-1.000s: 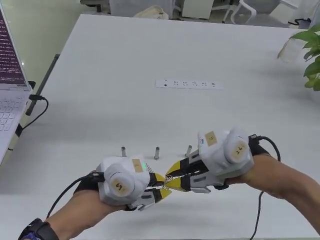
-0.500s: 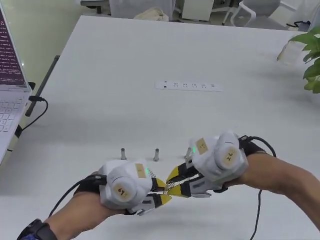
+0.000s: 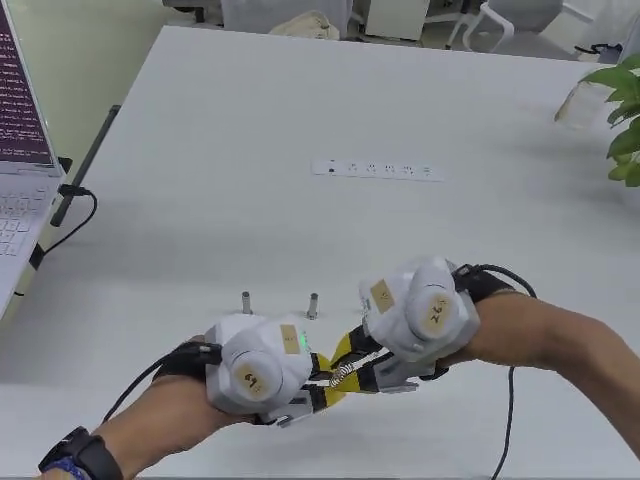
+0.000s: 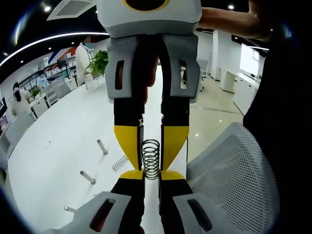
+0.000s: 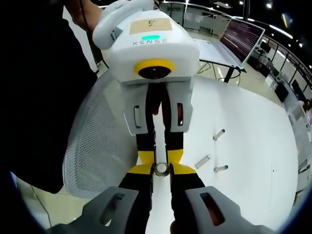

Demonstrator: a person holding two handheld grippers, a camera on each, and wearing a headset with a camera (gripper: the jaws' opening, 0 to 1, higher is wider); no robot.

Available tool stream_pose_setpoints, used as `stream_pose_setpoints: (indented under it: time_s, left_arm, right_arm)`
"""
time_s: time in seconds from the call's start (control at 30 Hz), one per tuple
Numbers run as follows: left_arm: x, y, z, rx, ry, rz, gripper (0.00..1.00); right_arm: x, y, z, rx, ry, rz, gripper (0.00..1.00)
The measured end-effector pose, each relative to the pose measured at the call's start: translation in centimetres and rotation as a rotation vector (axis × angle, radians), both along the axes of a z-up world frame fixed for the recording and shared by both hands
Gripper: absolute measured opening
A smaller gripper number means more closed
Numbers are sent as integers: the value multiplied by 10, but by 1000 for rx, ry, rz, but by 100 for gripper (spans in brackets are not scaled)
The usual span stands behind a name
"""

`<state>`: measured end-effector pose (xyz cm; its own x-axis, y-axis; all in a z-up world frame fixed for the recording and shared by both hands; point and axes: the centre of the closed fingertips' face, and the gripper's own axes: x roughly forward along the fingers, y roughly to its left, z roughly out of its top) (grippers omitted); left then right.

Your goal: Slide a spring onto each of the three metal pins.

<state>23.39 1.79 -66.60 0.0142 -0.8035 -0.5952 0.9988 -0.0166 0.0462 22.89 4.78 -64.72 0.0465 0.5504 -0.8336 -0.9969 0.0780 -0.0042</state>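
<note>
Laptop [image 3: 18, 150] left, power strip [image 3: 377, 169] beyond pins [image 3: 313, 305]

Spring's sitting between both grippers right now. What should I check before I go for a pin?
1. Spring secured: ok. The spring sits between the yellow jaws of the right gripper.
2. Left gripper hold on the spring's end: cannot tell.
3. Pins free: ok. All three pins are bare.
4. Spring lined up with a pin: not ok. It lies lengthwise between the gripper tips, while the pins stand upright.
5. Next spring ready: ok. A spare spring lies on the table beside the pins.
</note>
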Motion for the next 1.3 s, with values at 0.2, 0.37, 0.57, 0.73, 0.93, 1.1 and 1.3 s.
stream_pose_setpoints:
  time_s: [0.2,0.37,0.57,0.73,0.93,1.1,1.3]
  left_arm:
    - [-1,2,-4,24,-5,-10,2]
    - [-2,3,-8,45,-10,-19,2]
    - [-4,4,-11,59,-10,-24,2]
    - [-4,4,-12,58,-7,-15,2]
    - [-2,4,-9,30,10,6,2]
    - [-3,4,-5,9,19,15,2]
    - [-2,5,-3,0,21,29,2]
  right_arm:
    - [-1,2,-4,-15,-1,9,9]
    - [-2,3,-7,-36,13,9,9]
    - [-3,3,-10,-64,32,16,9]
    - [-3,3,-11,-66,33,9,8]
    - [-1,-1,-8,-33,34,-26,8]
    - [-2,-2,-4,-15,36,-36,8]
    - [-1,0,-3,-8,29,-33,8]
